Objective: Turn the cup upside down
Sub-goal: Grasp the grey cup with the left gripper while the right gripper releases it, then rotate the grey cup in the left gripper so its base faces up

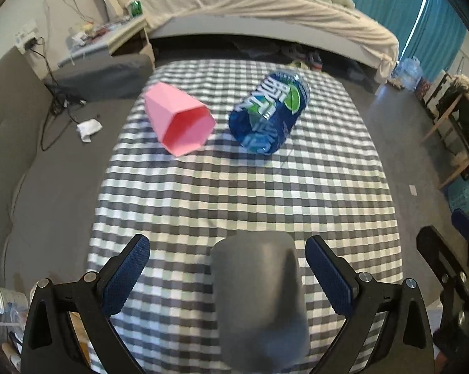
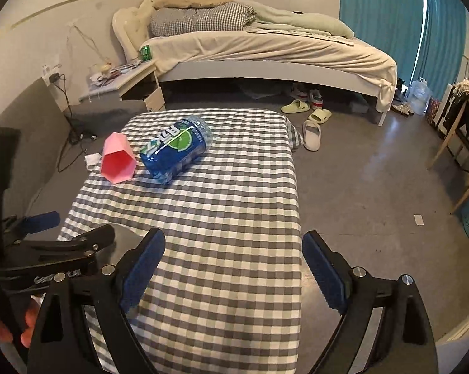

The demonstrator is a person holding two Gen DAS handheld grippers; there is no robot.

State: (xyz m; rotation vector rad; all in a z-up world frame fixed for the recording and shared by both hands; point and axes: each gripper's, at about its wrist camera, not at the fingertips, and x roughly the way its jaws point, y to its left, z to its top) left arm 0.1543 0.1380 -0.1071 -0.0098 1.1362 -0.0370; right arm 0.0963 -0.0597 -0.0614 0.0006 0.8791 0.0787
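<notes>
A grey cup point(image 1: 259, 299) stands upside down on the checked cloth, between the spread fingers of my open left gripper point(image 1: 227, 272), which do not touch it. A sliver of that cup point(image 2: 122, 233) shows in the right wrist view behind the left gripper's body. A pink faceted cup point(image 1: 180, 118) lies on its side, its mouth toward me; it also shows in the right wrist view point(image 2: 117, 159). My right gripper point(image 2: 233, 263) is open and empty over the table's near right edge.
A blue bottle pack point(image 1: 270, 113) lies right of the pink cup on the checked table point(image 1: 234, 193). A bed point(image 2: 265, 50), a nightstand point(image 2: 125, 84) and slippers point(image 2: 312, 131) are beyond. A chair point(image 2: 461, 143) stands at the right.
</notes>
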